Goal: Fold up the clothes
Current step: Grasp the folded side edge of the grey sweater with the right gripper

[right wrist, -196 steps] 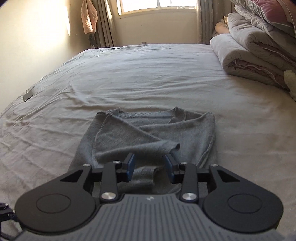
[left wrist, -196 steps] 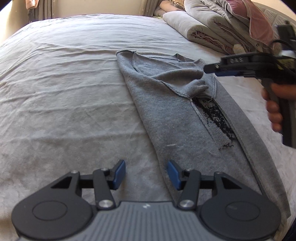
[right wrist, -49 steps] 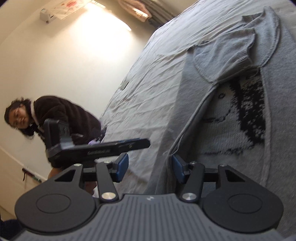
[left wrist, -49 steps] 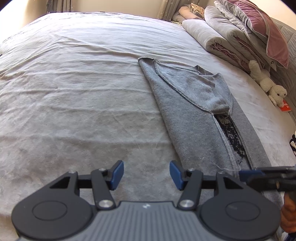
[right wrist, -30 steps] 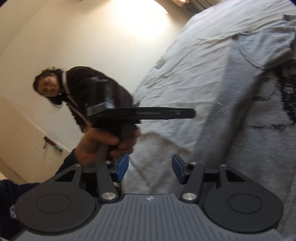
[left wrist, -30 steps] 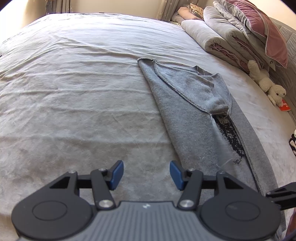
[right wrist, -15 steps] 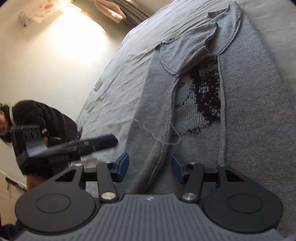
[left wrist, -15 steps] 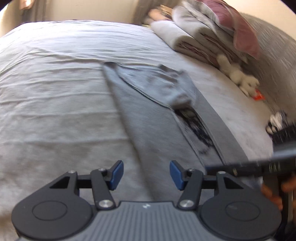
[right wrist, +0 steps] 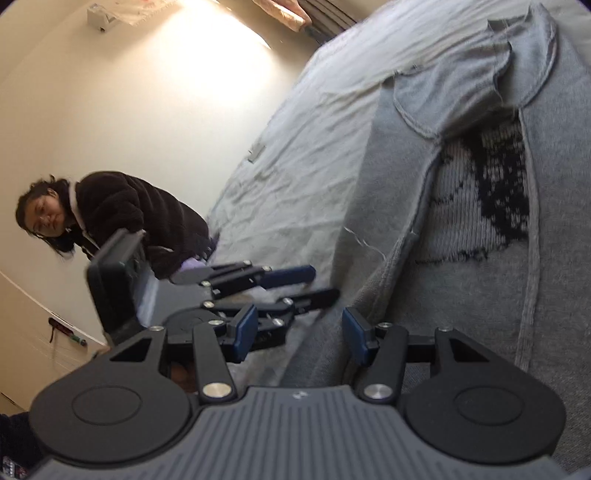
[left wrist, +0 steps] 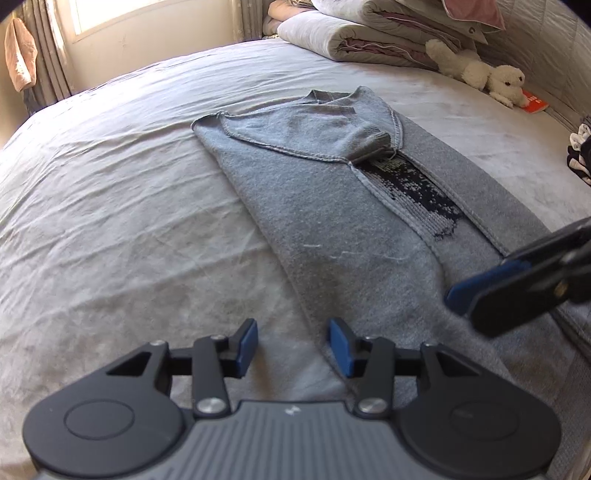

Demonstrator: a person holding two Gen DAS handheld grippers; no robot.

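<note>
A grey knit sweater point(left wrist: 332, 206) lies flat on the bed, both sides folded inward over a black-and-white pattern point(left wrist: 410, 188), a sleeve folded across the top. My left gripper point(left wrist: 293, 347) is open and empty, low over the sweater's near left hem edge. My right gripper point(right wrist: 299, 334) is open and empty, at the sweater's point(right wrist: 461, 221) bottom hem; one of its fingers point(left wrist: 517, 280) shows from the side in the left wrist view, over the hem on the right. The left gripper point(right wrist: 295, 284) shows in the right wrist view.
The grey bedsheet point(left wrist: 110, 206) is wrinkled. Rolled quilts point(left wrist: 369, 29) and a white plush toy point(left wrist: 480, 70) lie at the bed's far right. A window and curtains point(left wrist: 44, 51) stand at the back. The person point(right wrist: 110, 214) crouches at the bed's edge.
Both grippers have moved in toward the sweater's bottom hem and closer together. Both stay open. The sweater has not moved.
</note>
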